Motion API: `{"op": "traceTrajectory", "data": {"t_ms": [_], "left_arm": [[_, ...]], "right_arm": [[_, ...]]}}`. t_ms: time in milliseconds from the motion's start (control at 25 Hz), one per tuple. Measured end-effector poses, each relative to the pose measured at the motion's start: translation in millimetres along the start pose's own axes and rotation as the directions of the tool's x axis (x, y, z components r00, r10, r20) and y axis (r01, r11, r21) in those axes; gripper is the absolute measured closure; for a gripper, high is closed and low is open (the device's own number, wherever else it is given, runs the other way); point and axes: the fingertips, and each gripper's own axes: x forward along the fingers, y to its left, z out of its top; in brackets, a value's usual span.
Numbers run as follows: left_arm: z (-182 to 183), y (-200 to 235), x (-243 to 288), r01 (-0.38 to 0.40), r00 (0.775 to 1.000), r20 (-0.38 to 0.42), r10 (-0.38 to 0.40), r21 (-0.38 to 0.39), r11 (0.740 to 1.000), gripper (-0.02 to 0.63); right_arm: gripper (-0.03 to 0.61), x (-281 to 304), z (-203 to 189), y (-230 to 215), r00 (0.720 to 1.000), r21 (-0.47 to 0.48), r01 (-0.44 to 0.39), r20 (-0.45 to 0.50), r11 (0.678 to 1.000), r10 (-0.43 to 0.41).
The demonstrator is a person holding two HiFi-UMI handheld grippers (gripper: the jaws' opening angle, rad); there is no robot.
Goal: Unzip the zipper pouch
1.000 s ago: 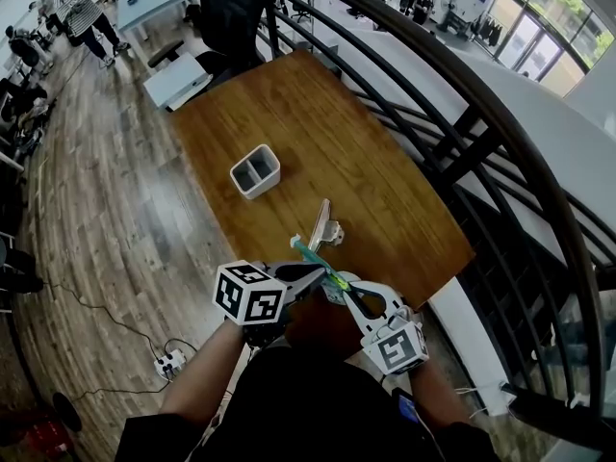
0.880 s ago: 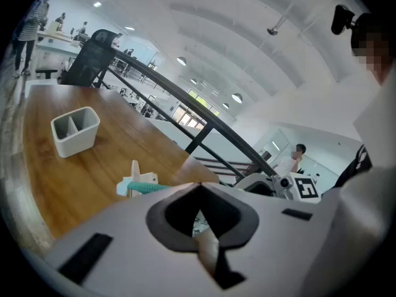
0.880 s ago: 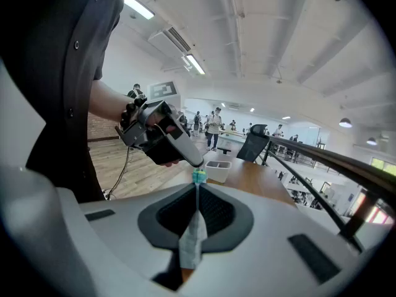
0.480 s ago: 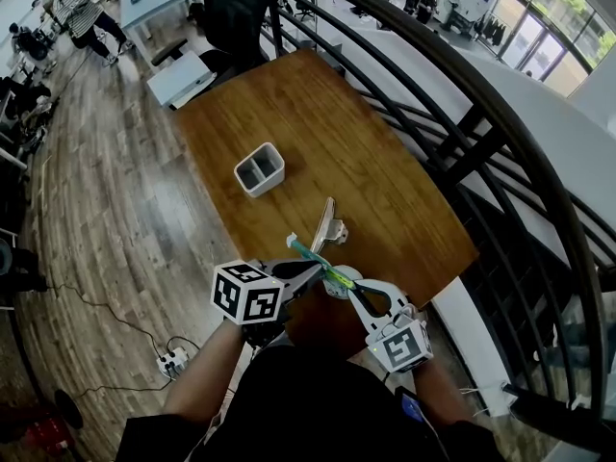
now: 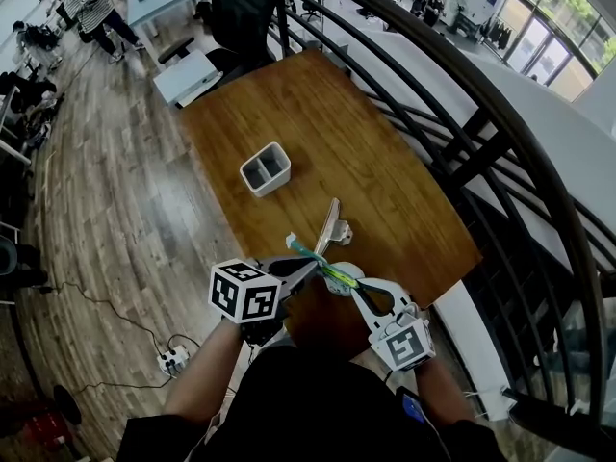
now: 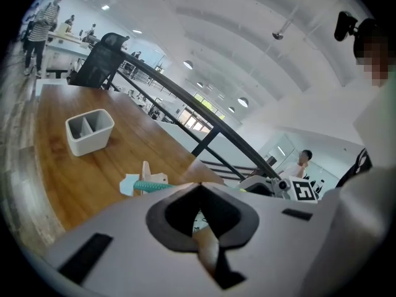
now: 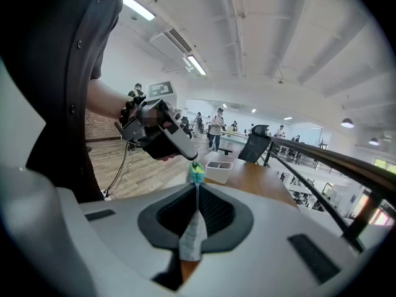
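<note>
The zipper pouch (image 5: 332, 229) hangs in the air over the table's near edge, seen edge-on: pale body with a teal zipper strip (image 5: 306, 255). My left gripper (image 5: 310, 268) is shut on the pouch from the left; in the left gripper view (image 6: 199, 184) pale fabric sits pinched between the jaws and the teal zipper (image 6: 148, 185) sticks out to the left. My right gripper (image 5: 348, 287) is shut on it from the right; in the right gripper view (image 7: 197, 187) a pale strip of pouch (image 7: 193, 231) runs between the jaws, teal-green at their tips.
A white two-compartment holder (image 5: 266, 168) stands on the wooden table (image 5: 318, 114) beyond the pouch. A black railing (image 5: 481, 133) curves along the right. An office chair (image 5: 245, 8) stands at the far end. People walk at the far left.
Both grippers stay shut on the pouch in the same spot. Only the head camera has shifted slightly and the people in the background have moved.
</note>
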Motion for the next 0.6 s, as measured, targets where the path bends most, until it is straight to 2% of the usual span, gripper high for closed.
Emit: {"op": "traceTrajectory", "data": {"t_ms": [600], "left_arm": [[1, 19, -9, -0.045, 0.998, 0.03, 0.047, -0.041, 0.998, 0.6]], "right_arm": [[0.571, 0, -3, -6, 1.0, -0.009, 0.015, -0.002, 1.0, -0.015]]}}
